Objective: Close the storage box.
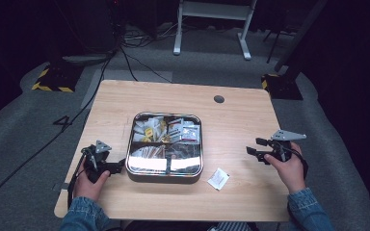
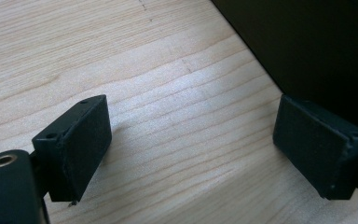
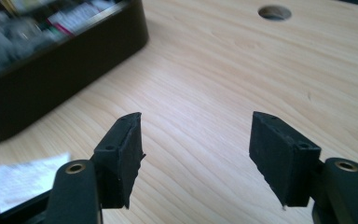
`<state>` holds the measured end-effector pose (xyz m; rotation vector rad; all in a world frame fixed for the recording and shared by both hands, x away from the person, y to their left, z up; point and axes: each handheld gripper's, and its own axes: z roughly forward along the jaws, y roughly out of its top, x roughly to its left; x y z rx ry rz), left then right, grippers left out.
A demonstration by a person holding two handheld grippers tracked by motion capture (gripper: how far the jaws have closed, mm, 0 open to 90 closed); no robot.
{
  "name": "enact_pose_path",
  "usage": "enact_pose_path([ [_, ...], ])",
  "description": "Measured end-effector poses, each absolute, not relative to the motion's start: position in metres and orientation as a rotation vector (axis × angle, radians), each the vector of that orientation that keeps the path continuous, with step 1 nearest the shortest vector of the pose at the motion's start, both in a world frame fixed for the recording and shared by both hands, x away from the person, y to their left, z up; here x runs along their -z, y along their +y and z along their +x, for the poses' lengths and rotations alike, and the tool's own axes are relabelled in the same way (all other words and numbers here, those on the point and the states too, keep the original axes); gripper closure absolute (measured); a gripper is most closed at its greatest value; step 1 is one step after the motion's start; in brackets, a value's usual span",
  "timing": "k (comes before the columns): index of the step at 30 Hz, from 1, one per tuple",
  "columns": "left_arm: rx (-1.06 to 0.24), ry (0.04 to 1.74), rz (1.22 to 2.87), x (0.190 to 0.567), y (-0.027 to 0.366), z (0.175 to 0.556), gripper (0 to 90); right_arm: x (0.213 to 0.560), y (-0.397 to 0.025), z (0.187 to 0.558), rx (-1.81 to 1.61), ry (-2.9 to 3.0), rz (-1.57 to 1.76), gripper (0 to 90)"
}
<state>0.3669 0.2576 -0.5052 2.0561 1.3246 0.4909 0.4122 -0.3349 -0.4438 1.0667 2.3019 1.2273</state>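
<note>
A square metal tin [image 1: 165,174] with inner compartments holds several small packets and sits mid-table. A single white packet [image 1: 218,178] lies on the wood just right of the tin's near corner. My left gripper [image 1: 118,166] rests on the table at the tin's left side, open, with nothing between its jaws; in the left gripper view the dark tin wall [image 2: 317,46] stands just beyond my right jaw. My right gripper [image 1: 255,146] hovers right of the tin, open and empty. In the right gripper view the tin [image 3: 60,70] is at upper left and the white packet [image 3: 23,179] at lower left.
The wooden table [image 1: 241,130] has a round cable hole [image 1: 218,99] at the back right. Bare wood lies left and right of the tin. Behind the table are grey carpet, cables and a white desk frame [image 1: 212,24].
</note>
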Motion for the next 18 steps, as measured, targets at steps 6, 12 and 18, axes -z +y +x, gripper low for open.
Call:
enact_pose_path([
  [6, -0.491, 1.325, 2.056, 0.505, 0.258, 0.367, 11.8, 0.464, -0.34, 0.413, -1.169, 2.32, 1.086, 34.7],
  [12, -0.49, 1.323, 2.057, 0.505, 0.258, 0.367, 11.7, 0.489, -0.338, 0.415, -1.069, 2.366, 1.063, 33.0],
  [18, -0.485, 1.323, 2.063, 0.505, 0.258, 0.368, 11.5, 0.499, -0.336, 0.416, -1.033, 2.374, 1.06, 30.7],
])
